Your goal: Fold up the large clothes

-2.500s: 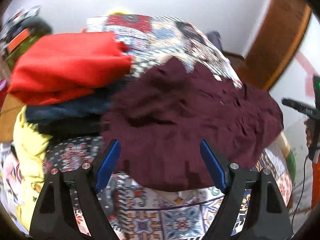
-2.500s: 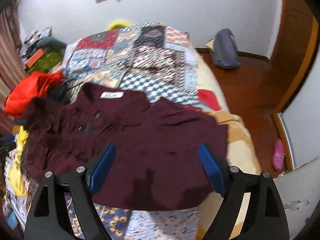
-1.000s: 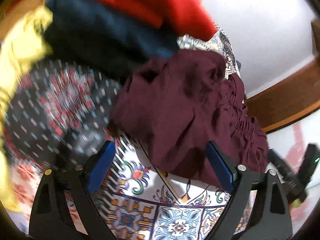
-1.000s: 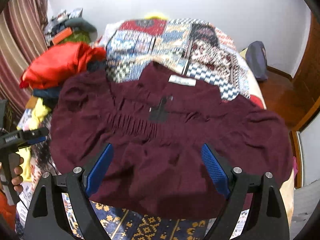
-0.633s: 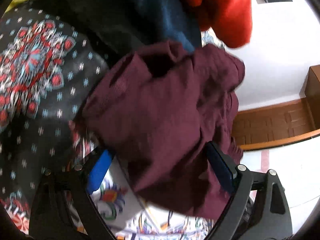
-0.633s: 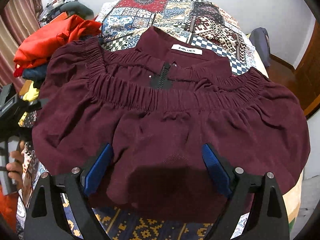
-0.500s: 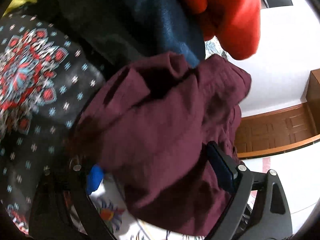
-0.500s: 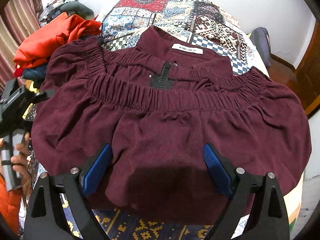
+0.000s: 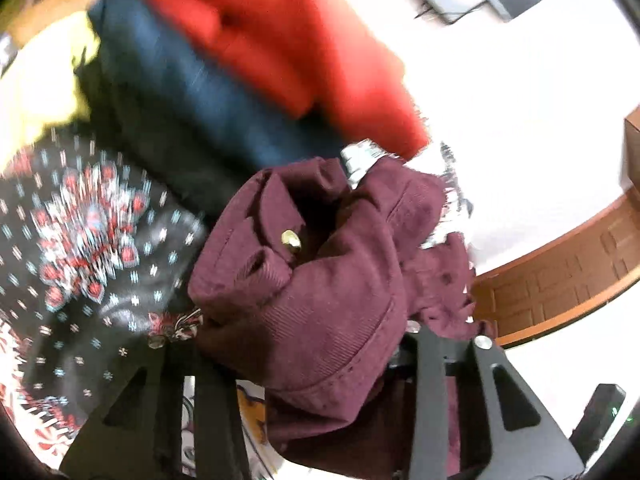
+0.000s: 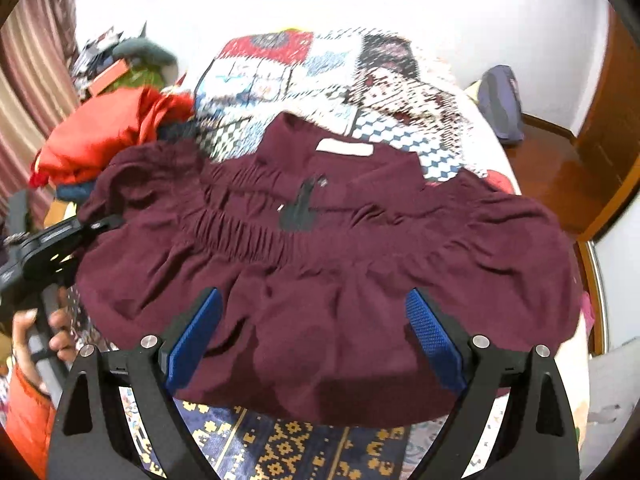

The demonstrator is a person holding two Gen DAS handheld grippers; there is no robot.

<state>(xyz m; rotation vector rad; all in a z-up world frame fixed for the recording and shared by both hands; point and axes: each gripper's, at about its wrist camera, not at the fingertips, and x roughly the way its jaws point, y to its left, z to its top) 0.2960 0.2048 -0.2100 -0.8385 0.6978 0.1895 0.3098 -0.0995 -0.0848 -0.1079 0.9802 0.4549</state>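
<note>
Folding is just beginning: the maroon garment [image 10: 328, 264] is still lying spread out on the patterned bedspread [image 10: 296, 448].

Nearest, the right gripper [image 10: 316, 340] is hovering with jaws wide apart, holding nothing. The left gripper [image 9: 312, 364], its jaws having just been closing, is pinching the garment's bunched cuff edge. Beyond, a stack of folded clothes [image 10: 108, 140] is sitting.

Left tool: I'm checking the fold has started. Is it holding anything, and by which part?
The left tool has just closed on the maroon garment, gripping its bunched cuff end.
</note>
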